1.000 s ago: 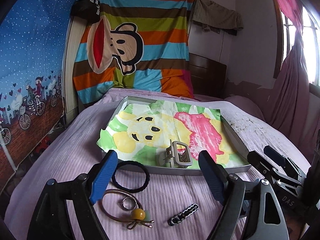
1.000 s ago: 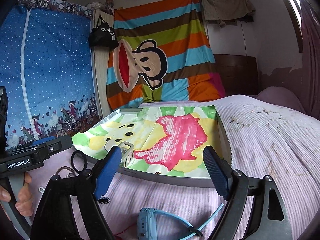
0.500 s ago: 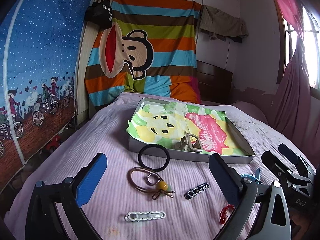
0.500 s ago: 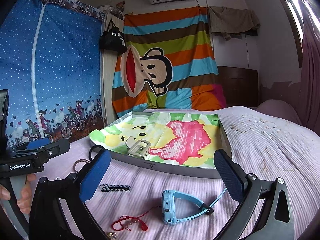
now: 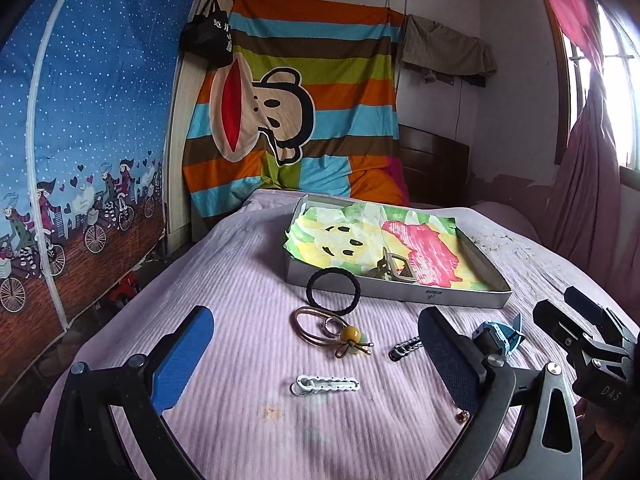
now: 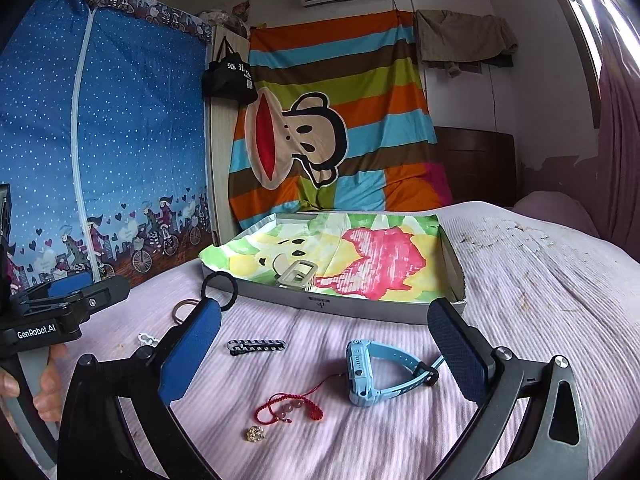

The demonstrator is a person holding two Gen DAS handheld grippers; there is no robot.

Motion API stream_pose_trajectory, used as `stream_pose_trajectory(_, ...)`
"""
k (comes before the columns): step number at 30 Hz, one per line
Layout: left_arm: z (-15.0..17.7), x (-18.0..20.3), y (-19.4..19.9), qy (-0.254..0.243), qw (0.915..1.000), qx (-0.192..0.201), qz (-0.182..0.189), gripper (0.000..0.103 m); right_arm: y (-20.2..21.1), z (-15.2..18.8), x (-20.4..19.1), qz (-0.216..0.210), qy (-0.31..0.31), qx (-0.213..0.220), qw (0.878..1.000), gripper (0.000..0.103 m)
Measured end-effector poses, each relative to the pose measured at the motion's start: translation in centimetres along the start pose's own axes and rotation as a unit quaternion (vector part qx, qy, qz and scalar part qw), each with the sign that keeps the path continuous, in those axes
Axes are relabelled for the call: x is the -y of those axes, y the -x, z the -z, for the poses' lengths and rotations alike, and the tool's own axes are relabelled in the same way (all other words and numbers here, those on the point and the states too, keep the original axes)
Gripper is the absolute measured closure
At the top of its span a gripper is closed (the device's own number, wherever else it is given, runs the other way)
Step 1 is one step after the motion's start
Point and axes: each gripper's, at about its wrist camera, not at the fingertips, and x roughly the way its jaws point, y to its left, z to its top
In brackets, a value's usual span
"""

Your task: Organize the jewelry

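Observation:
A shallow grey box [image 5: 400, 298] lined with a cartoon paper lies on the purple bedspread, with a grey claw hair clip [image 5: 394, 266] [image 6: 296, 274] inside it near the front wall. In front of the box lie a black hair tie [image 5: 334, 292], a brown band with a yellow bead [image 5: 334, 332], a white clip [image 5: 326, 385], a black-and-white clip [image 6: 257, 346], a blue watch [image 6: 380, 372], a red cord bracelet [image 6: 288, 408] and a small gold piece [image 6: 255, 433]. My left gripper [image 5: 316, 356] stands open above the band and white clip. My right gripper [image 6: 324, 352] is open above the watch and bracelet.
The box [image 6: 332, 304] sits mid-bed. A blue printed wardrobe [image 5: 80, 140] stands on the left, a striped cartoon cloth [image 5: 296, 120] hangs at the head, and a pink curtain [image 5: 584, 184] hangs by the window on the right. A hand [image 6: 44, 388] holds the left gripper's handle.
Both grippers have drawn back and up from the box, bringing the loose pieces on the bedspread into view. The claw clip stays in the box. Both stay open.

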Motion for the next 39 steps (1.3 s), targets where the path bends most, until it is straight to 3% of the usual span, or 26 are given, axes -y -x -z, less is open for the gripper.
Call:
stream_pose_trajectory(13, 1.1, -0.3, 1.6, -0.011, 0.9999, -0.003, 0.0, 0.0, 1.5, 1.4, -0.5, 0.0, -0.003, -0.009, 1.0, 0.002)
stream_pose_trajectory(39, 2.5, -1.0, 0.3, -0.026, 0.9957, -0.088, 0.017, 0.0, 0.7, 3.1, -0.1, -0.009, -0.006, -0.068, 0.998, 0.002)
